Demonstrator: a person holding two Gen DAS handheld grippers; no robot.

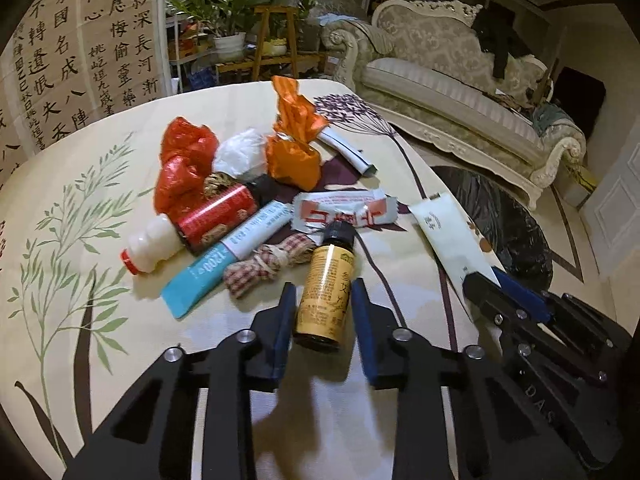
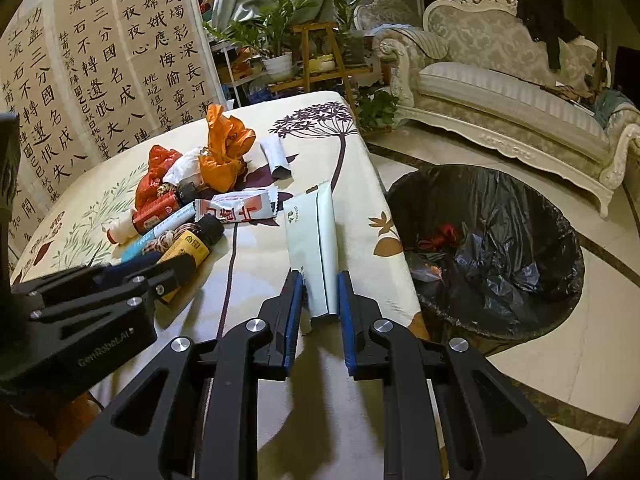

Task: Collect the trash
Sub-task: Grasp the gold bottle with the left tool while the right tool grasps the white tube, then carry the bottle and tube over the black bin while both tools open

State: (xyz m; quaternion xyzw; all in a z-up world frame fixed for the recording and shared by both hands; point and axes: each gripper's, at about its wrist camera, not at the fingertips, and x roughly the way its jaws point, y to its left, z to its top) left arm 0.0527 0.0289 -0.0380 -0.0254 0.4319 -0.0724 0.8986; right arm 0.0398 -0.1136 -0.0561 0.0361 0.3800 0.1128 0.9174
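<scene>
A pile of trash lies on the table [image 1: 120,360]. My left gripper [image 1: 324,292] is open, its fingers on either side of a small yellow-label bottle with a black cap [image 1: 328,288], not visibly pressing it. In the right wrist view my right gripper [image 2: 319,280] is open around the near end of a white tube [image 2: 312,240], with a small gap at each pad. The white tube also shows in the left wrist view [image 1: 452,240], with the right gripper [image 1: 486,278] at its end. The bin with a black bag [image 2: 492,256] stands on the floor right of the table.
The pile holds a red bag [image 1: 180,168], an orange bag [image 1: 294,136], a red can [image 1: 218,216], a white bottle [image 1: 150,246], a teal tube [image 1: 224,260], a checked cloth bundle [image 1: 264,266] and a red-white wrapper [image 1: 344,210]. A sofa [image 1: 460,92] stands beyond.
</scene>
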